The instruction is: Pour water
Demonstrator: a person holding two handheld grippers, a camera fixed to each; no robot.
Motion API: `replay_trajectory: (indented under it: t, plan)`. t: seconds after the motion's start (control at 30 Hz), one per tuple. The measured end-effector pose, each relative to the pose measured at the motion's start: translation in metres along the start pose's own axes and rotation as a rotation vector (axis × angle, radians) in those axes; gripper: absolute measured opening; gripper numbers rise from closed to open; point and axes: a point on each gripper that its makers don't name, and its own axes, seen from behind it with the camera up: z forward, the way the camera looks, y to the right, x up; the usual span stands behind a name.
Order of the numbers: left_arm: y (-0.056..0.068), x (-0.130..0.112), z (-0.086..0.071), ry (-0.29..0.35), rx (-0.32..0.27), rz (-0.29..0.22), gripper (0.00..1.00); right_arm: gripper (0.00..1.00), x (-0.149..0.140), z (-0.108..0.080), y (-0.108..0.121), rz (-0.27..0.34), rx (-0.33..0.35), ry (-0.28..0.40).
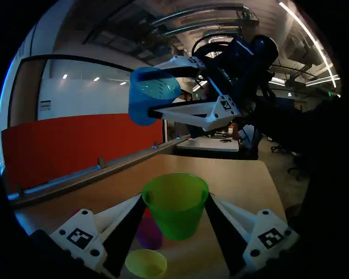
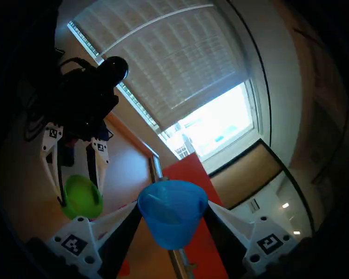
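The left tongs (image 1: pixel 174 199) clamp the green cup (image 1: pixel 175 209); the right tongs (image 2: pixel 172 207) clamp the tilted blue cup (image 2: pixel 172 218).

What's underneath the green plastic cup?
A purple plastic cup and a yellow plastic cup sit on the wooden table; the green plastic cup hides part of the purple one.

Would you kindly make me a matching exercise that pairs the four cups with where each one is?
Things: 1 green cup; 2 blue cup; 3 yellow cup; 4 purple cup.
Places: A tipped, held by right gripper; B on the table, partly behind the green cup; C upright, held by left gripper; D on the table, lowest in left gripper view.
Pairs: 1-C, 2-A, 3-D, 4-B.
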Motion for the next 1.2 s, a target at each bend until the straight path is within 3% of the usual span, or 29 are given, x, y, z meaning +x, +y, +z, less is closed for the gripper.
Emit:
replay_trajectory:
  t: [0.43, 1.2]
  plan:
    - [-0.006, 0.004, 0.004, 0.004, 0.000, -0.005, 0.87, 0.90, -0.001, 0.007, 0.002, -0.075, -0.002, -0.019]
    - [-0.007, 0.007, 0.010, 0.007, -0.003, 0.000, 0.87, 0.90, 0.001, 0.013, 0.010, -0.148, -0.020, -0.019]
